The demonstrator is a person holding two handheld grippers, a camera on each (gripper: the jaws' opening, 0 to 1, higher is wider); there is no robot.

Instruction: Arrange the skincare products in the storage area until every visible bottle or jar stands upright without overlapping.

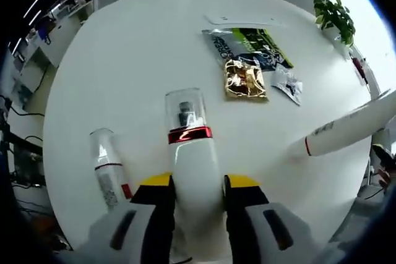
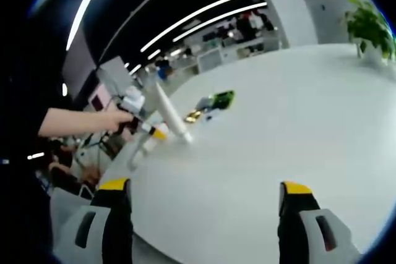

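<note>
Bottle (image 1: 193, 171), white with a red band and clear cap, sits clamped in the left claw (image 1: 197, 193) above the round white bench (image 1: 124, 78). The right claw (image 2: 201, 199) hovers with jaws wide apart. A second bottle (image 1: 106, 165) and packets (image 1: 247, 60) lie nearby; an office surrounds.

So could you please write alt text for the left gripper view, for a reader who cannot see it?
The left tool is shut on a white bottle with a red band and clear cap, held over a round white table. A second capped bottle lies to its left, a white tube to its right, and foil packets lie beyond.
</note>
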